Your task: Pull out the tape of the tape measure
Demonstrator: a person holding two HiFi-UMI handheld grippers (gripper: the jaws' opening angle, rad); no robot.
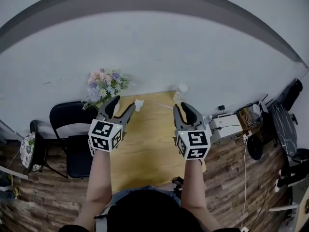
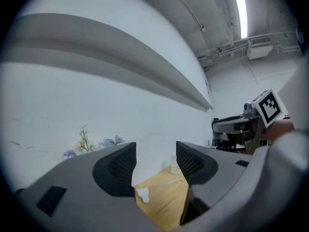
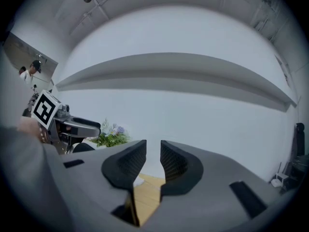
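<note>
Pretty bright, even indoor light, soft shadows. A ceiling strip light glares in the left gripper view. Heavy fisheye bending everywhere, dark vignette corners.

Tape measure too small to make out, table partly behind left tongs

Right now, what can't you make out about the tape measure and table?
- Tape measure: too small in the head view; markings unreadable, and how far the tape is out is unclear.
- Right gripper view: the right gripper hides all but a white sliver, likely the tape measure.
- Table: near edge hidden by the person's head and arms in the head view; the left gripper shows only a strip between its jaws.
- Clear cup: contents too small to tell.
</note>
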